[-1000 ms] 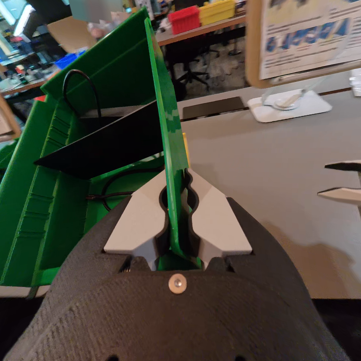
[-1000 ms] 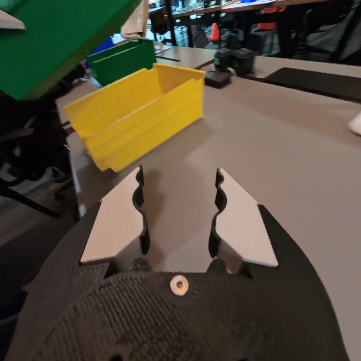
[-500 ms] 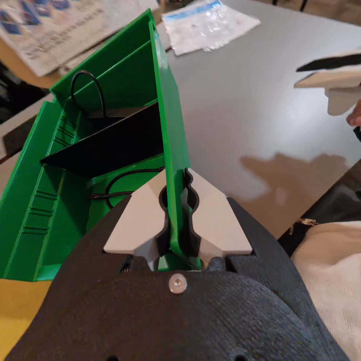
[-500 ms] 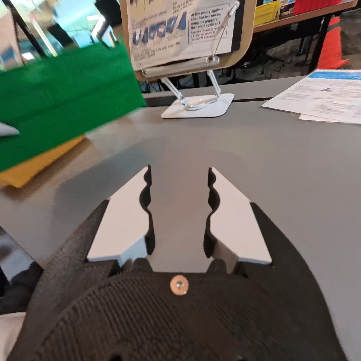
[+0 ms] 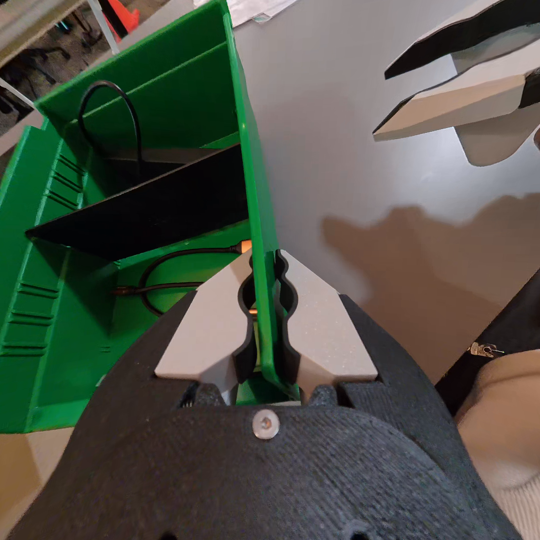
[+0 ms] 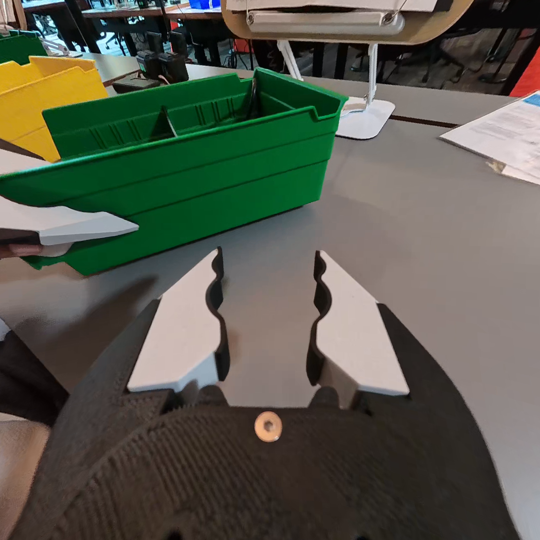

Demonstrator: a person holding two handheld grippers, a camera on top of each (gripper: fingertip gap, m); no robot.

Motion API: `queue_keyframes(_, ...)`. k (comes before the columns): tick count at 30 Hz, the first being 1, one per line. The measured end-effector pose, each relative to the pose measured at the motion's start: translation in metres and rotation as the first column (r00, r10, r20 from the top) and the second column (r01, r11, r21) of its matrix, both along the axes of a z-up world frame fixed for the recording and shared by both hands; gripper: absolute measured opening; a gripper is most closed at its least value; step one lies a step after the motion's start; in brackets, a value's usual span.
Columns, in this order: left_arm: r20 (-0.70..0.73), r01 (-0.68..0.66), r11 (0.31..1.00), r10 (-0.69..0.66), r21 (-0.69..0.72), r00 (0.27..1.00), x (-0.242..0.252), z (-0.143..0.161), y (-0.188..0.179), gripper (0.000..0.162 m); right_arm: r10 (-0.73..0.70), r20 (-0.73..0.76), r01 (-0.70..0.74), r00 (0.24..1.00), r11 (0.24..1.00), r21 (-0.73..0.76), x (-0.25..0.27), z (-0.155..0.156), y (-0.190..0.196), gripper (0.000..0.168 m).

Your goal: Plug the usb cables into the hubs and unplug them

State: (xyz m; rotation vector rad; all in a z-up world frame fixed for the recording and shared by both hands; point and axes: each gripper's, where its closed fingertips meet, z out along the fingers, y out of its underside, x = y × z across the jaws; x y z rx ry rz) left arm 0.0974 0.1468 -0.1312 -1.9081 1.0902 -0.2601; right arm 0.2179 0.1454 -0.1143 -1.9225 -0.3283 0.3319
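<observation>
Left wrist view: the left gripper (image 5: 264, 306) is clamped on the long side wall of the green bin (image 5: 163, 117), one finger inside the wall and one outside. A black divider (image 5: 140, 216) splits the bin. In the near compartment lies a black usb cable (image 5: 163, 271) in a loose loop, one plug end against the gripped wall. A second black cable (image 5: 117, 117) arches up in the far compartment. No hub can be made out with certainty. The right gripper (image 5: 409, 102) shows at the upper right, over bare desk (image 5: 336, 146).

Right wrist view: the right gripper (image 6: 267, 306) stands open and empty above the desk (image 6: 409, 233). The green bin (image 6: 190, 175) rests on the desk towards its left edge, the left gripper (image 6: 87, 225) at its near wall. A yellow bin (image 6: 43, 93) sits behind it, papers (image 6: 502, 137) at the right edge, a white stand (image 6: 365, 117) beyond.

Judgement: the cables look light and limp; take them by the rigid plug, not the cord. The bin looks stiff and light.

Only the left view shows the bin's contents; only the right shows it seated on the desk
</observation>
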Motion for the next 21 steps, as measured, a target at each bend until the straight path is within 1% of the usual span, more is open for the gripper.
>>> queue_keyframes(3,-0.028,0.007,1.0,-0.007,-0.007,1.0,0.004,-0.012,-0.002,0.005,0.005,-0.013,-0.005,1.0,1.0,-0.008,-0.001,-0.001,-0.001,0.063)
queue_keyframes(9,-0.02,0.004,1.0,-0.004,0.008,1.0,0.006,-0.015,-0.004,0.006,0.002,-0.03,-0.002,1.0,1.0,-0.009,0.001,0.0,-0.002,0.063)
queue_keyframes(10,-0.023,0.015,1.0,-0.015,0.009,1.0,0.007,-0.016,-0.005,0.008,0.003,-0.036,-0.004,0.999,1.0,-0.016,0.0,-0.001,-0.002,0.063)
queue_keyframes(11,-0.035,0.032,0.999,-0.032,0.008,0.999,0.007,-0.017,-0.008,0.021,0.003,-0.043,-0.004,0.999,1.0,-0.024,0.0,-0.002,-0.002,0.063)
queue_keyframes(12,-0.057,0.037,0.999,-0.037,0.003,0.998,0.005,-0.017,-0.009,0.041,0.001,-0.051,-0.003,0.999,0.999,-0.032,0.001,-0.004,-0.002,0.064)
queue_keyframes(14,-0.075,0.026,1.0,-0.026,-0.002,0.997,-0.001,-0.01,-0.009,0.06,-0.005,-0.067,0.002,0.998,0.999,-0.047,0.002,-0.006,-0.002,0.064)
queue_keyframes(15,-0.038,0.023,1.0,-0.023,-0.014,0.999,-0.003,-0.001,-0.01,0.069,-0.007,-0.077,0.003,0.997,0.999,-0.052,0.003,-0.006,-0.001,0.064)
queue_keyframes(17,0.106,0.053,0.997,-0.047,-0.051,0.993,-0.004,0.027,-0.014,0.088,-0.011,-0.094,0.005,0.995,0.998,-0.059,0.004,-0.007,-0.001,0.065)
queue_keyframes(19,0.29,0.045,0.998,-0.028,-0.05,0.957,-0.018,0.063,-0.008,0.09,-0.012,-0.104,0.005,0.994,0.998,-0.066,0.004,-0.008,-0.001,0.065)
queue_keyframes(20,0.371,-0.001,0.999,0.018,-0.045,0.928,-0.032,0.079,0.002,0.095,-0.012,-0.107,0.004,0.994,0.998,-0.068,0.004,-0.008,-0.001,0.065)
queue_keyframes(21,0.435,-0.09,0.995,0.098,-0.04,0.895,-0.054,0.09,0.017,0.1,-0.011,-0.107,0.004,0.994,0.998,-0.071,0.004,-0.008,-0.001,0.065)
